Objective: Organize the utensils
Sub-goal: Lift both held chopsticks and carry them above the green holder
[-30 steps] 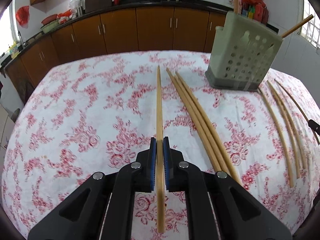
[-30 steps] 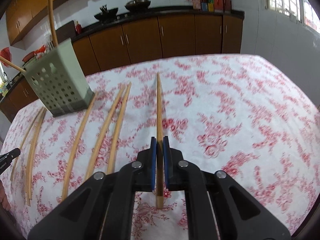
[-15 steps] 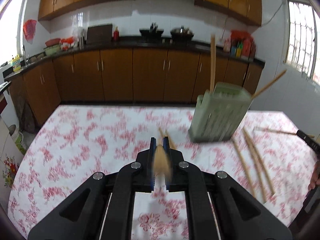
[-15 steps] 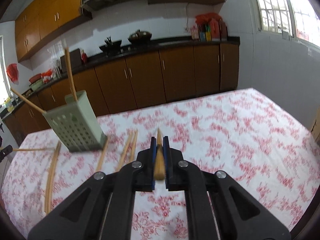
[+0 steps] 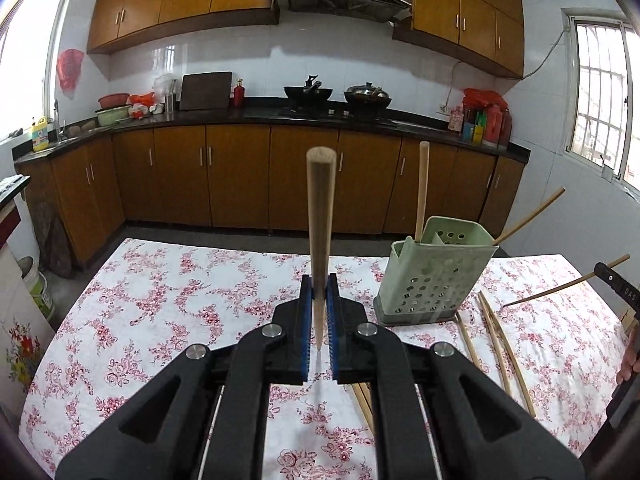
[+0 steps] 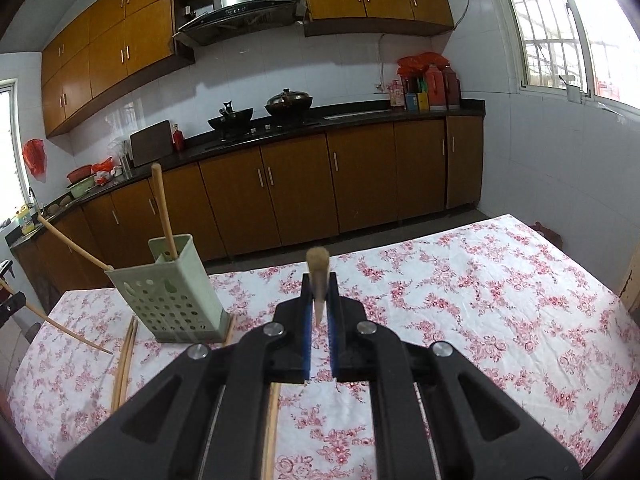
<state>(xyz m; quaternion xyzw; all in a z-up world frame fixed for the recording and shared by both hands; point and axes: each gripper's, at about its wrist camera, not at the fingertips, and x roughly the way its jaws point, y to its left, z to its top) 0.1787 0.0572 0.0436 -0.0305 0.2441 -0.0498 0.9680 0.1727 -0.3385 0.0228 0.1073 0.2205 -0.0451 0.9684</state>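
Note:
My left gripper [image 5: 319, 294] is shut on a wooden chopstick [image 5: 320, 216] that slants up and forward above the floral tablecloth. The green perforated holder [image 5: 434, 276] stands to its right, apart from it, with two chopsticks [image 5: 421, 190] poking out. My right gripper [image 6: 319, 294] is shut on another chopstick [image 6: 318, 276], seen almost end-on. In the right wrist view the holder [image 6: 172, 296] stands to the left of it. Each gripper also shows at the edge of the other's view, the right one [image 5: 616, 286] and the left one [image 6: 10, 306]. Both hang above the table.
Loose chopsticks [image 5: 496, 336] lie on the cloth right of the holder, and more lie beside it in the right wrist view [image 6: 126, 356]. The table [image 6: 500, 292] is wide, with bare cloth at the far right. Brown kitchen cabinets [image 5: 240, 176] and a counter stand beyond the table's far edge.
Both grippers have risen off the table, each lifting its chopstick clear of the cloth. Both views have tilted up, and the chopsticks now point more upward.

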